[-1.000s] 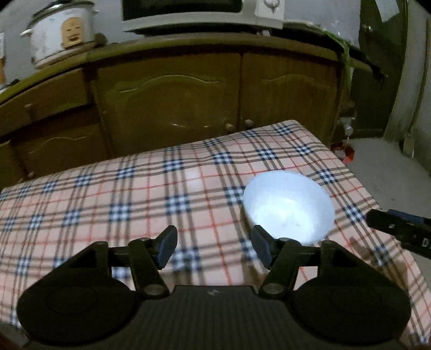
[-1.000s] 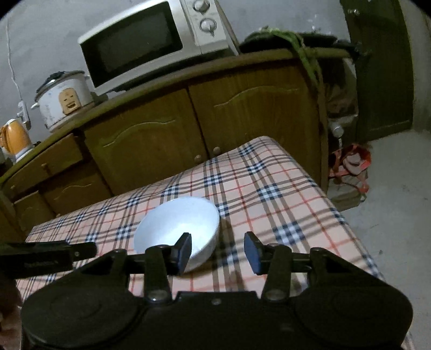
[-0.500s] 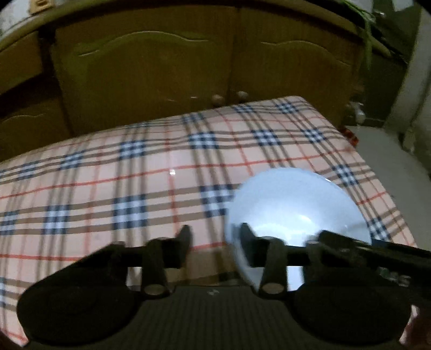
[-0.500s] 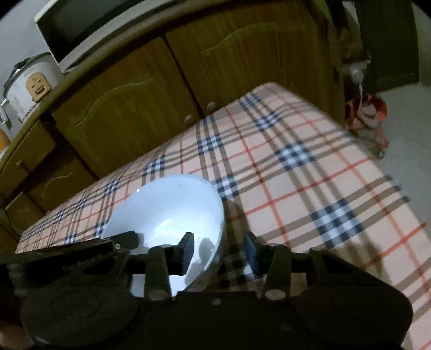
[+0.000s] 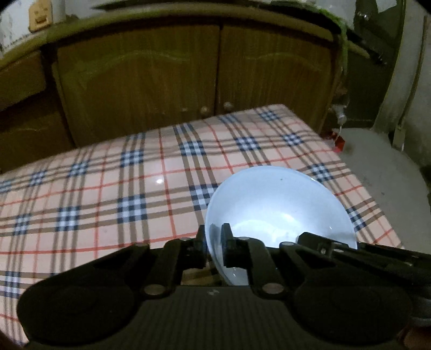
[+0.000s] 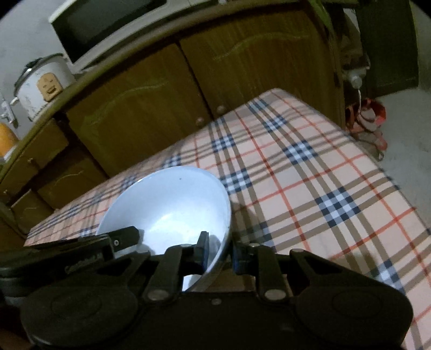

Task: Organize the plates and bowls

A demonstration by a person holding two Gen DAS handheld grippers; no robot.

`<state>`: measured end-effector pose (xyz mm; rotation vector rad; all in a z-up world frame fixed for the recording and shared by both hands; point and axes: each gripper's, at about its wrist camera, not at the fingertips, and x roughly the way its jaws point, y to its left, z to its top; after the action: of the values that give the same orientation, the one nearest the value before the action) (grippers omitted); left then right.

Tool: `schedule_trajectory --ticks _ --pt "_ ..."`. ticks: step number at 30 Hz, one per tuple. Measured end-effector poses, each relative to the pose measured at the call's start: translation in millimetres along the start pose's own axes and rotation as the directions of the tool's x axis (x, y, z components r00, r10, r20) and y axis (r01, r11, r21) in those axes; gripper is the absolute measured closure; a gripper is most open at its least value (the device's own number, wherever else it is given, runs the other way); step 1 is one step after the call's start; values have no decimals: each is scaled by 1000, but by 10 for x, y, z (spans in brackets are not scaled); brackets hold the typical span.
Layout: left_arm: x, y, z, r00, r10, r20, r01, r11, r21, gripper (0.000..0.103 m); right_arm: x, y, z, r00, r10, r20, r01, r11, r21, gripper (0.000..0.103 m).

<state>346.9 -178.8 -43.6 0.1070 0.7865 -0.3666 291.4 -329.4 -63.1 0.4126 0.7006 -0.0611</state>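
- Left gripper [image 5: 213,243], black, two-fingered: jaws have just been closing and now pinch the near left rim of the round white ceramic bowl [image 5: 280,204], one finger inside the wall, the other outside it.
- Right gripper [image 6: 218,251], same build: jaws have likewise just been closing and now clamp the near right rim of the same bowl, inner finger against the glazed interior, outer finger against the outer wall.
- Each wrist view also shows the other gripper reaching to the bowl's opposite side: from the right in the left view, from the left in the right view.
- The bowl sits on the checked tablecloth [image 5: 107,193], peach with blue, brown and red plaid lines, near the table's right end; its interior looks empty.
- Brown wooden cabinet [image 5: 188,80] with two arched doors stands beyond the table.
- A white rice cooker [image 6: 43,86] and a microwave oven [image 6: 107,24] rest on the cabinet top.
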Motion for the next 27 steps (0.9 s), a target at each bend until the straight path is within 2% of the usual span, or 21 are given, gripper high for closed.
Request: schedule_trajectory --ticks 7,17,27 --pt "-531 -126 -24 996 20 82 -22 1000 21 91 -535 179 10 998 12 69 -9 999 -33 81" --pt "-1241 -280 -136 987 9 162 -13 1000 20 90 -1296 381 -57 988 29 150 -20 998 -64 80" --pt "-1724 -361 -298 976 20 219 -26 999 25 90 -1858 543 -263 976 47 211 -27 995 -96 80"
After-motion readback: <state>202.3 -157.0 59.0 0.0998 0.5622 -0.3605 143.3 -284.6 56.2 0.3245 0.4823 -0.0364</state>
